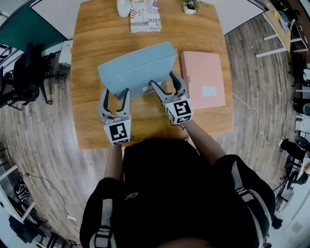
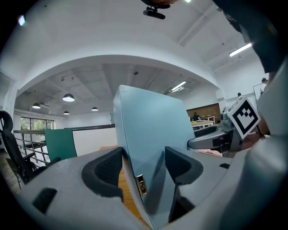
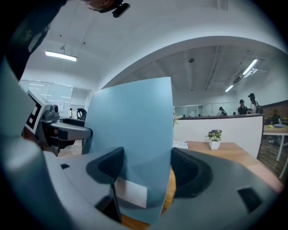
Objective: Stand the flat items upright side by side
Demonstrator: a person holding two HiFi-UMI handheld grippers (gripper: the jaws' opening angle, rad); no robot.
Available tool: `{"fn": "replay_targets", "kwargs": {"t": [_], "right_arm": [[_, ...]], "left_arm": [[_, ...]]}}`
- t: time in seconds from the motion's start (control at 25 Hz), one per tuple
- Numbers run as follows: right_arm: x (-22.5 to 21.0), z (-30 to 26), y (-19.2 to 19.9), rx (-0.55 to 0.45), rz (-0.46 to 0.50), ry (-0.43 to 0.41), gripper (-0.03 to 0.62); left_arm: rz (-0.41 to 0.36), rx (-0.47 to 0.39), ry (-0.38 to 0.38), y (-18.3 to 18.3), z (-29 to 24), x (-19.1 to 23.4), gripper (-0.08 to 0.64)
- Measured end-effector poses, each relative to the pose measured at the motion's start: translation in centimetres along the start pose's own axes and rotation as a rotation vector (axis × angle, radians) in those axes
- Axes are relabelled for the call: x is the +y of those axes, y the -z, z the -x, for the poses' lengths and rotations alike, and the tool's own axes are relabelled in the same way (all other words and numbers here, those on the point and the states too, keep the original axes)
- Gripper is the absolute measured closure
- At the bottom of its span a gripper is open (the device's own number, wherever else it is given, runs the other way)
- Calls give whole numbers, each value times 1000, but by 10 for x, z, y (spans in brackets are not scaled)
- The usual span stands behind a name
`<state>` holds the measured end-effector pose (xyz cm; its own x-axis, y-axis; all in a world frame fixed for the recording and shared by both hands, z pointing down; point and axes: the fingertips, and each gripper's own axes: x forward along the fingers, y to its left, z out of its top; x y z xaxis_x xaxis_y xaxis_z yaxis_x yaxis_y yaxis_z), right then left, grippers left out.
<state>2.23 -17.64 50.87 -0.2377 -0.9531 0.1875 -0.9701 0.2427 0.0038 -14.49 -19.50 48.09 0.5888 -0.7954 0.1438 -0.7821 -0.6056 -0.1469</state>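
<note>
The person stands at the near edge of a wooden surface [image 1: 97, 29] with a gripper in each hand, and both are on the same thing: a pale blue box file [image 1: 138, 68] raised on its long edge near the middle of the surface, its top leaning away from the person. The left gripper [image 1: 116, 92] has the file's lower left end between its jaws, which stand wide and are closed onto it, 1 pad against each side; the left gripper view shows a small brass clasp [image 2: 141, 184] low on the file's narrow edge, right between the pads. The right gripper [image 1: 163, 79] takes the lower right end the same way, its jaws also clamped across the file's thickness, with a white label [image 3: 130, 194] showing on the file just above them. Just beside the blue file, to the right, a pink file [image 1: 203, 77] lies flat on the wood. Towards the far edge sit a printed magazine [image 1: 145, 17] and a small potted plant [image 1: 190, 6], well apart from the 2 files.
</note>
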Motion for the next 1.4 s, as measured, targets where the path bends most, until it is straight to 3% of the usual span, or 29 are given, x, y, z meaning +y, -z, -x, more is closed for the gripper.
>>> {"fn": "replay_targets", "kwargs": {"t": [0.24, 0.48, 0.64, 0.8, 0.88, 1.04, 1.16, 1.4], "right_arm": [[4, 13, 4, 26, 28, -17, 262], [3, 19, 7, 49, 67, -43, 287], [3, 21, 10, 67, 57, -69, 288], [2, 26, 14, 81, 50, -86, 268], [3, 27, 15, 89, 52, -91, 267], [6, 30, 18, 107, 46, -104, 268], [6, 31, 19, 120, 41, -108, 269], [5, 28, 19, 118, 30, -93, 281]], "left_arm": [[36, 7, 42, -2, 14, -7, 264], [-7, 5, 121, -1, 20, -9, 261], [-5, 15, 247, -2, 28, -7, 230], [53, 72, 369, 4, 24, 4, 146], [14, 81, 477, 3, 16, -1, 105], [-39, 77, 644, -8, 3, -24, 104], [-61, 65, 672, -11, -2, -33, 182], [-68, 37, 654, -12, -2, -36, 204]]}}
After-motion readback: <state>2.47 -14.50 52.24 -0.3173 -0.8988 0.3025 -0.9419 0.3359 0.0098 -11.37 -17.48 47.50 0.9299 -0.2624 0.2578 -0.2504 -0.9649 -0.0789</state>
